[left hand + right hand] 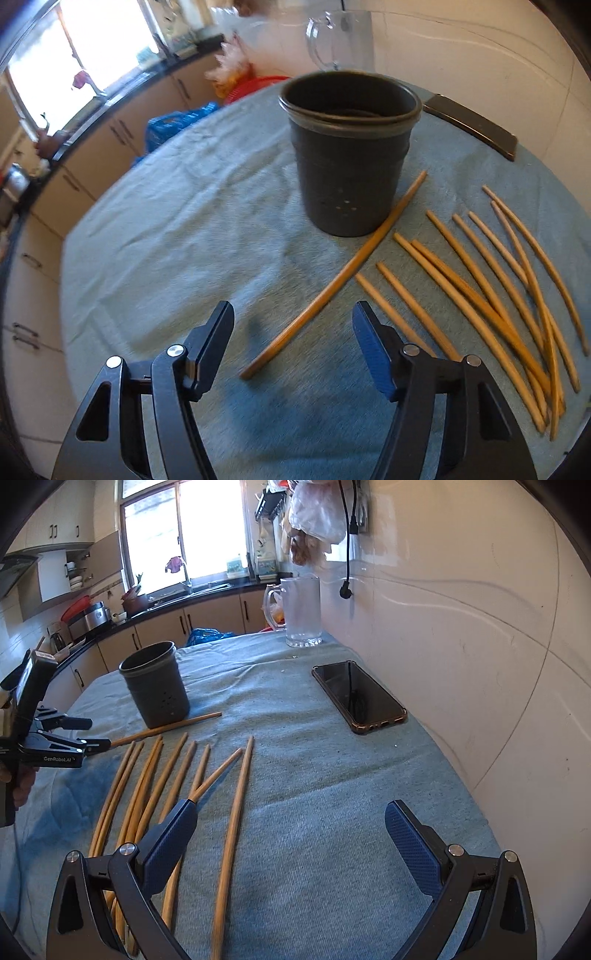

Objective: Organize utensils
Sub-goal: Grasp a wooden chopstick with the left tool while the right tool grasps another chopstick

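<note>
Fingers (221, 332) apart, lone chopstick (332, 280) angled toward holder (351, 158)

Wood, matt plastic and cloth on a kitchen table

The chopsticks (232, 834) looked like smooth, tan wood; the dark holder (349, 155) was matt plastic; the grey-blue cloth (314, 830) was rough-woven; the phone (358, 696) shone glossy black; the jug (301, 609) was clear glass.

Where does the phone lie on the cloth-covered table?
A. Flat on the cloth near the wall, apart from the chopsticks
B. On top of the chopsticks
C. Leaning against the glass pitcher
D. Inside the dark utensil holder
A: the phone lies flat on the cloth by the wall, clear of the chopsticks and the utensil holder.
</note>
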`<state>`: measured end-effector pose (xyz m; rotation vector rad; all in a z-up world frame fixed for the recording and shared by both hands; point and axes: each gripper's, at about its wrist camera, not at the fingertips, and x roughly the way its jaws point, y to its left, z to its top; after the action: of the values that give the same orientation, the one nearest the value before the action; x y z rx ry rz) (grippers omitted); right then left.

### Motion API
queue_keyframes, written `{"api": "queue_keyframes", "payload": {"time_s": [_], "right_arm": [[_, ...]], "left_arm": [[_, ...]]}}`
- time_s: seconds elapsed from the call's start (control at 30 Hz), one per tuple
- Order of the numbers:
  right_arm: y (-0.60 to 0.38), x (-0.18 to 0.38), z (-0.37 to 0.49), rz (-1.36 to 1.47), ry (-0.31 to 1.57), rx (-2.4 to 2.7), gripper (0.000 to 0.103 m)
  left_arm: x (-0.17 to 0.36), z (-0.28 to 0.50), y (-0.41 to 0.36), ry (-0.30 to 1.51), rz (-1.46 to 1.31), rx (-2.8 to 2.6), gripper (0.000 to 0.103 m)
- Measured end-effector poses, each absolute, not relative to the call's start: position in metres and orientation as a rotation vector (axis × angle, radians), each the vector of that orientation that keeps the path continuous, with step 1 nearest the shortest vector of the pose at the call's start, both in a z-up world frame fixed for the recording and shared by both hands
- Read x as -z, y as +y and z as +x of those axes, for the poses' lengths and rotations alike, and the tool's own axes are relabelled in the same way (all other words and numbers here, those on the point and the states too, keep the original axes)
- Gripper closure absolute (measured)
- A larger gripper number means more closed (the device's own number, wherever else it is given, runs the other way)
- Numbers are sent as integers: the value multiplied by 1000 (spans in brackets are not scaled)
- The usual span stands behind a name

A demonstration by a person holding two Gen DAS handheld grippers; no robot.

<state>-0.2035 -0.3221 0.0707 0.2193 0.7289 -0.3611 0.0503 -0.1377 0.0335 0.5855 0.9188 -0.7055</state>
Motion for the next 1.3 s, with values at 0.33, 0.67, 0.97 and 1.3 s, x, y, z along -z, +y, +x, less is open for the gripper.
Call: {"api": "queue_keyframes", "payload": {"time_s": [0.33, 0.67, 0.97, 1.3], "right_arm": [[-319, -62, -182, 205, 778, 338, 0], [-325, -58, -188, 279, 789, 308, 0], [-341, -40, -188, 411, 874, 175, 0], [-324, -31, -155, 269, 986, 132, 17]], "left_arm": [[-15, 51, -149, 1078, 572, 817, 89], [-23, -16, -104, 1172, 422, 760, 94], [-24, -79, -55, 1236, 312, 687, 96], [-40, -42, -97, 1145, 338, 655, 73]]}}
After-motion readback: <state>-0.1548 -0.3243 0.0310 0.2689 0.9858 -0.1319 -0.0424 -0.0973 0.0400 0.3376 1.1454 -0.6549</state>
